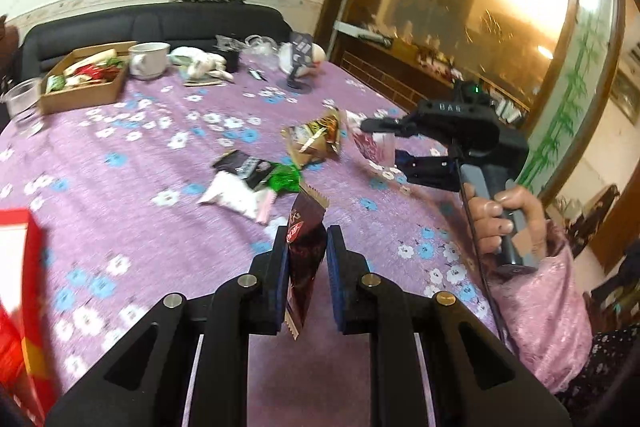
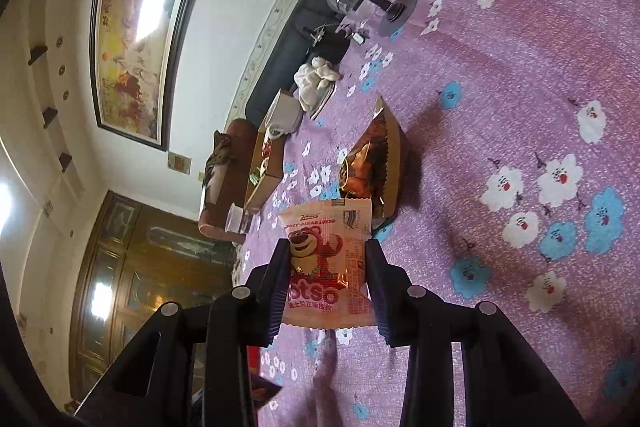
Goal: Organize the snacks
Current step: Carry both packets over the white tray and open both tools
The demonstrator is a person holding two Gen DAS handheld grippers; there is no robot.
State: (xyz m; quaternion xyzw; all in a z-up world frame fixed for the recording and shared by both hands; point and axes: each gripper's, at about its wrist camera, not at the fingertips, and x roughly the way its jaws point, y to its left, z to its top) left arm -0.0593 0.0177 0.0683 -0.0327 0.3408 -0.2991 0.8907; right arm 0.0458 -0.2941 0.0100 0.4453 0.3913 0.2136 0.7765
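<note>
So the table (image 1: 132, 163) with its purple flowered cloth fills most of both views, and it runs wide and bare ahead of and to the left of the left hand-held gripper (image 1: 307, 267), so plenty of room to swing. The red box (image 1: 24, 307) sits right at that gripper's left, near the table edge, and I'd guess it's the drop-off spot, though I can't see inside it. The cardboard tray (image 1: 86, 83) of snacks is far ahead-left, well apart. A loose pile of snack packets (image 1: 256, 183) lies just ahead of the left gripper. That one is clamped narrow on a dark red wrapper (image 1: 306, 251), held upright off the cloth. The right hand-held gripper (image 2: 327, 287) is turned sideways and pinches a pink bear packet (image 2: 326, 263) by its edges, with a gold snack bag (image 2: 372, 163) lying just beyond it. Looks like the carry stage for both; next move is probably swinging each packet over to a container and letting go, watching the box wall.
</note>
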